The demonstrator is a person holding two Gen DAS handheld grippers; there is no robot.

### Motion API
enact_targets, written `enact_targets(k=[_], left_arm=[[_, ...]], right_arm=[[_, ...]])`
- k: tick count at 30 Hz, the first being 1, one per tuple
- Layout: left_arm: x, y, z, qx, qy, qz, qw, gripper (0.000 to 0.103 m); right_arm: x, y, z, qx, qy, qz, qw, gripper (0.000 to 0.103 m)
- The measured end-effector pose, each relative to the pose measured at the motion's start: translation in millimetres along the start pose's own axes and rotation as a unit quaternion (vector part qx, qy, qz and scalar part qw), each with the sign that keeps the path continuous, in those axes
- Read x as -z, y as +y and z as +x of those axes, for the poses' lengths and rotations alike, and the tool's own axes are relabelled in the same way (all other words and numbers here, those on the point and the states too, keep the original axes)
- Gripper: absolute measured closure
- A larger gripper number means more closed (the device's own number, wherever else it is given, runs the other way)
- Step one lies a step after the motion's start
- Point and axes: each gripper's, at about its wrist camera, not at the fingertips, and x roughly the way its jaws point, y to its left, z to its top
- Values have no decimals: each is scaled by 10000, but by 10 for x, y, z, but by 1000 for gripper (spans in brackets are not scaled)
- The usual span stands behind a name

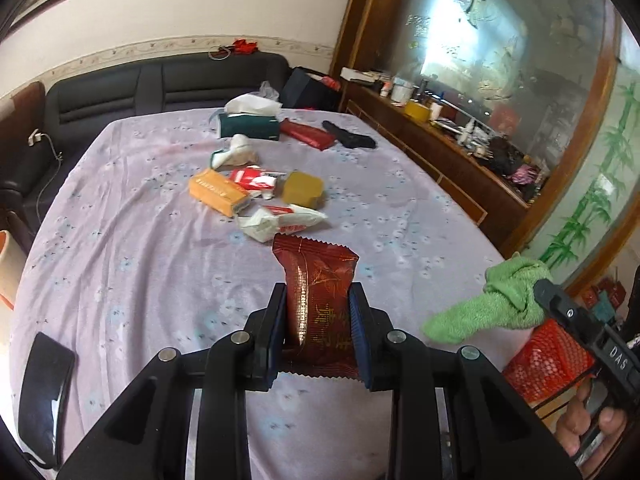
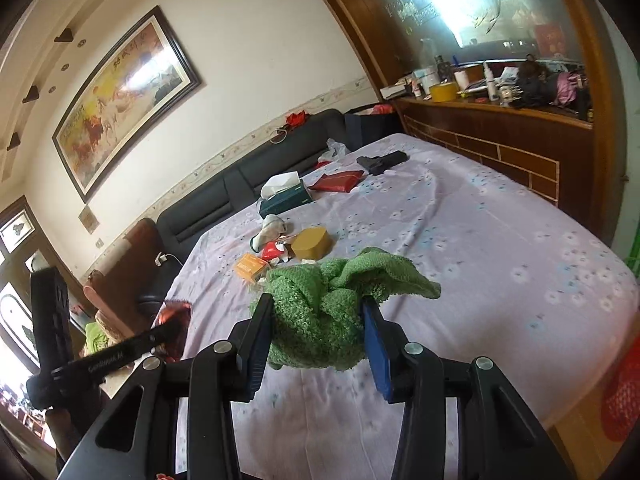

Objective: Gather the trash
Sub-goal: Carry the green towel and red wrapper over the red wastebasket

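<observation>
Red wrapper [image 1: 320, 300]: glossy, gold print, upright between my left pads, at 6 o'clock
Green cloth [image 2: 328, 312]: crumpled, bunched in my right jaws
Litter pile [image 1: 256, 196]: orange box, white wrappers, at 12 o'clock on the table

I'm working in a lived-in home sitting room. Ahead of my left claw [image 1: 319, 296] a flowered cloth covers the worktop [image 1: 120, 240]; beyond it sits a dark sofa [image 1: 160, 80], a framed painting [image 2: 120, 96] above, and a cluttered wooden sideboard [image 1: 440, 144] to the right.
</observation>
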Motion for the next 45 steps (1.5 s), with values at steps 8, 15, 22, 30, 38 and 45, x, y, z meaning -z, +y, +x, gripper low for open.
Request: enact_targets(k=[8,15,22,30,38,45], left_arm=[[80,-394,-284,325,-152,386,9986,75],[73,-616,-403,449,-279,605,9968,75],[64,-758,-461,545,-313,736,9953,75],[94,-890,-488,656,-304,854,9937,75],[125,-1027,-473,746,-266,998,9918,75],[107,-1212,-410,882,-235,1175,9889,75]], right_arm=[[128,-49,-569,136,-313,-49,9994,57],[110,-138,-933,369,-630,-38,9973,57],[69,-191,-1219,476,-917,-61,9946,57],[51,-274,-1402,635,-1110,10,9918,57],[101,-384,-1533,795,-1163,109,9900,57],[97,-481,-1652,958,-1266,197,9871,57]])
